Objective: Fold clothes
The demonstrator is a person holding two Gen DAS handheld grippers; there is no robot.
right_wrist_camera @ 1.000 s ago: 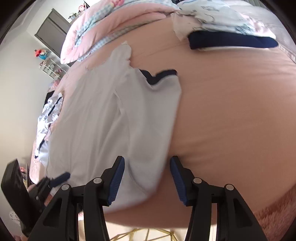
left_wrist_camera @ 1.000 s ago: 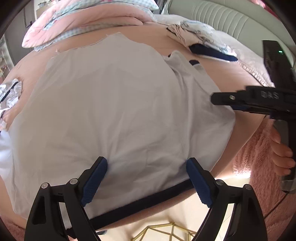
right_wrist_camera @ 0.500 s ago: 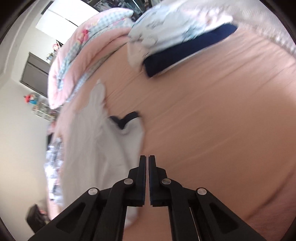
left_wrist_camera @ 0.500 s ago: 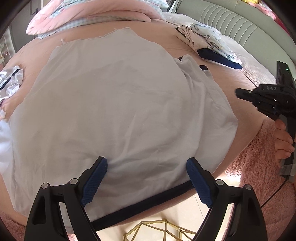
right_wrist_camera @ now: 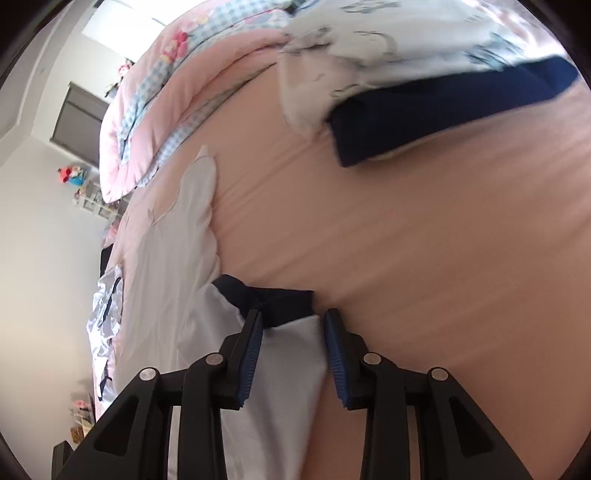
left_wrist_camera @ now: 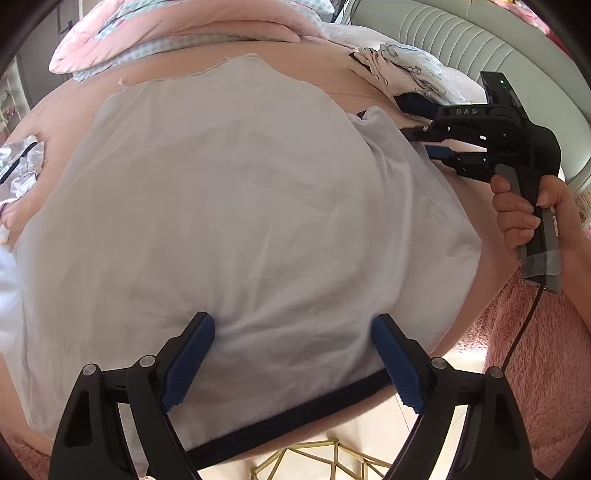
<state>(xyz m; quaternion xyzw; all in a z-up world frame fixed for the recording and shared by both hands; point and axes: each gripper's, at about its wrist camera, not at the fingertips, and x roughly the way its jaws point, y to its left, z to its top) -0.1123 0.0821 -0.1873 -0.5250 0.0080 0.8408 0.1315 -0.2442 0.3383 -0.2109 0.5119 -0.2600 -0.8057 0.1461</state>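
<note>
Right hand-held gripper (right_wrist_camera: 293, 325), jaws just reopened narrowly, straddles what I take for the shirt's (left_wrist_camera: 236, 221) navy collar (right_wrist_camera: 273, 301); left (left_wrist_camera: 293, 360) gapes wide at the bed's near edge.

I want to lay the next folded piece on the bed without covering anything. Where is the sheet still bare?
The widest bare stretch of pink sheet lies between the white shirt and the navy folded garment. A narrower strip runs between the shirt's far edge and the pink quilt. The side by the silvery garment is crowded.
</note>
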